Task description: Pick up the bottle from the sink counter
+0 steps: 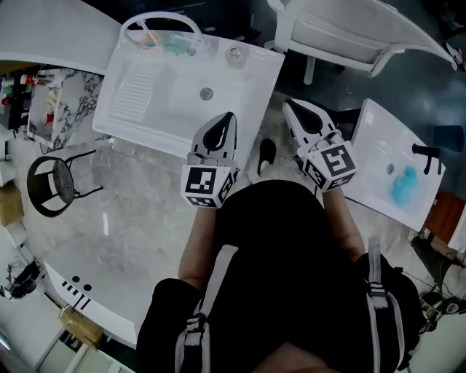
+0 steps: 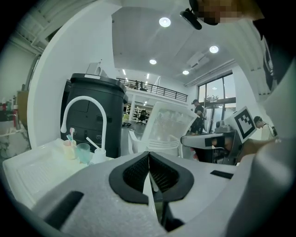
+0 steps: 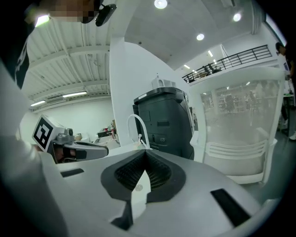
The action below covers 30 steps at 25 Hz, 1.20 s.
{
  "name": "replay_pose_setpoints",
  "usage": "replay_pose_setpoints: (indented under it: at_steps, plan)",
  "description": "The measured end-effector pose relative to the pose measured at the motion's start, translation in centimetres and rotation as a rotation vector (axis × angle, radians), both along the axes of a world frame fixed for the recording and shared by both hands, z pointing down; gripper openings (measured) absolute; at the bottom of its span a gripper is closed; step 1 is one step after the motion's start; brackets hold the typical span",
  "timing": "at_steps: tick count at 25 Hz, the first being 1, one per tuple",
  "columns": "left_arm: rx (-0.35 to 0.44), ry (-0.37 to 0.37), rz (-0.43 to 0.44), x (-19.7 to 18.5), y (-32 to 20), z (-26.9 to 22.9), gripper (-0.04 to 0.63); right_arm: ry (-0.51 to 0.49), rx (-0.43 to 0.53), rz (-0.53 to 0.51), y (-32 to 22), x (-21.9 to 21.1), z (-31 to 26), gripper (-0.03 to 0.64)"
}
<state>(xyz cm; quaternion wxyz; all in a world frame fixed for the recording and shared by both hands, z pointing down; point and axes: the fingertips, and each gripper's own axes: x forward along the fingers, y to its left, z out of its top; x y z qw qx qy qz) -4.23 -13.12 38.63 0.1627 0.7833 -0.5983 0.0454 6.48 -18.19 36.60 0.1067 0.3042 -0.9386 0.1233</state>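
Before the one sink counter (image 1: 145, 91), both left gripper (image 1: 227, 122) and right gripper (image 1: 294, 109) show jaws pressed together, empty.

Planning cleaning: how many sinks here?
2. The large sink lies ahead, under the arched faucet; a smaller sink sits at the right, with something blue inside. Others may be hidden.
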Motion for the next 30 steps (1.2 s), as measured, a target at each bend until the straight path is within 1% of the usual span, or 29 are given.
replay_pose_setpoints:
  at_steps: [6,11,15,19,25,30]
  plan:
    - [-0.033,-0.013,-0.059,1.0,-0.6,1.3,0.020,-0.003,-0.029,-0.068,-0.9,0.3,1.0,0.003]
    - [-0.038,-0.029,-0.073,1.7,-0.5,1.6,0.020,-0.006,-0.059,-0.105,-1.0,0.3,2.3,0.003]
    - [-0.035,-0.024,-0.086,1.4,-0.6,1.7,0.020,0.001,-0.077,-0.136,-1.0,-0.5,3.1,0.003]
    - [-0.053,-0.001,-0.067,1.3,-0.8,2.6,0.020,0.011,-0.079,-0.151,-0.8,-1.2,3.5,0.003]
    - [-0.062,0.017,-0.045,0.7,-2.2,4.1,0.020,0.035,-0.073,-0.133,-0.9,-1.3,3.6,0.003]
    - [-0.079,0.056,-0.022,0.1,-3.9,5.8,0.021,0.061,-0.071,-0.111,-0.8,-1.1,3.9,0.003]
